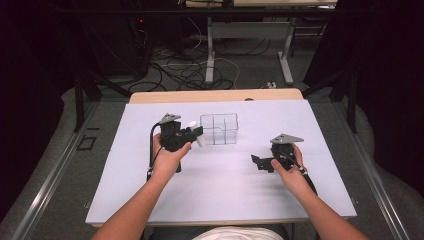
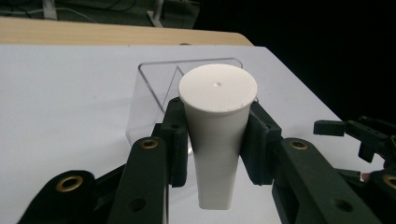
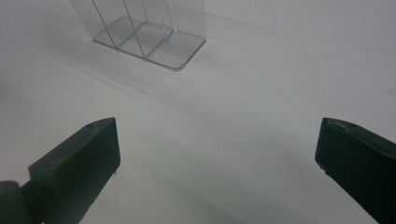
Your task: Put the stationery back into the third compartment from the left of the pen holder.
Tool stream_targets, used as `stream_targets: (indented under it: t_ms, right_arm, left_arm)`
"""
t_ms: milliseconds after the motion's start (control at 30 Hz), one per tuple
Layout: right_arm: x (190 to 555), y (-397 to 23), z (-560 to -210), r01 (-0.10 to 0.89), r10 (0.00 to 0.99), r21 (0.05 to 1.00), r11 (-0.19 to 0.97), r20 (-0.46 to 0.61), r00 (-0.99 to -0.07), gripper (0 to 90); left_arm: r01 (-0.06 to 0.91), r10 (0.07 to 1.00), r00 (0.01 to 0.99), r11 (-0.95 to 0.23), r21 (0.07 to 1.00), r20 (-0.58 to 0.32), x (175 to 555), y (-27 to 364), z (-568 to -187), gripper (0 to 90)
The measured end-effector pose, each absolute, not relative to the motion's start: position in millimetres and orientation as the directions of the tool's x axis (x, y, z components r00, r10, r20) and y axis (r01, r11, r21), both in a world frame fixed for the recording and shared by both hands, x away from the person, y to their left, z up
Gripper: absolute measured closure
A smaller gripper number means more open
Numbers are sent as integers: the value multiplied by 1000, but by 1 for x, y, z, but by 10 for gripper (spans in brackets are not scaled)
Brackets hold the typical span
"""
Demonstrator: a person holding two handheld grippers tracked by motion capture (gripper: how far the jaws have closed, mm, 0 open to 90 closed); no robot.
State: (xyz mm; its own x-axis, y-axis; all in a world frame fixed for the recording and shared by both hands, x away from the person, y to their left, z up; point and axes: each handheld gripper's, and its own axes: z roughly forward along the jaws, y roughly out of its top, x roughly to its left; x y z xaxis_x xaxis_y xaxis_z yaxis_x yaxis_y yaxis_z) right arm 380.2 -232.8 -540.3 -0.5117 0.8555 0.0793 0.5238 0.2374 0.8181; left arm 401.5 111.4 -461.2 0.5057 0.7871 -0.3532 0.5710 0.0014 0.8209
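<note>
**White cone held beside the clear divided box**

A clear plastic box (image 1: 219,128) stands on the white worktop (image 1: 220,190), split by thin walls into several compartments. In the high view and in the right gripper view its compartments look bare, with the white sheet showing through the floor.

The left gripper (image 2: 215,140) grasps a white tapered peg (image 2: 216,126). Its fingers (image 2: 175,140) press on the peg's two sides about midway along, the wide flat end standing out past the fingertips and the narrow end reaching back between them. In the high view the peg (image 1: 195,132) is held above the worktop just beside the box's left wall, outside it.

The right gripper (image 1: 261,162) sits well apart, to the right of the box, low over the worktop. Its fingers (image 3: 81,158) are spread wide and released, with bare worktop between them.
</note>
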Motion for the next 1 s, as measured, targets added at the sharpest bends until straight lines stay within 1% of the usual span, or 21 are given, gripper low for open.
stream_targets:
  t_ms: [167,300,400,867,1000]
  right_arm:
    - [380,-236,-541,537,858,814,222,99,-504,0]
    - [380,-238,-541,532,862,814,232,81,-500,0]
    - [380,-237,-540,534,863,816,223,89,-497,0]
    - [379,-236,-542,542,859,809,228,96,-504,0]
    - [379,-237,-543,545,859,807,226,99,-502,0]
  left_arm:
    - [544,790,527,-28,839,-315,409,99,-451,665]
    - [528,789,537,-38,848,-299,414,89,-445,664]
    - [515,792,544,-53,856,-278,418,84,-442,665]
    - [487,804,547,-81,870,-232,436,61,-437,664]
    - [493,809,534,-63,868,-245,443,54,-439,664]
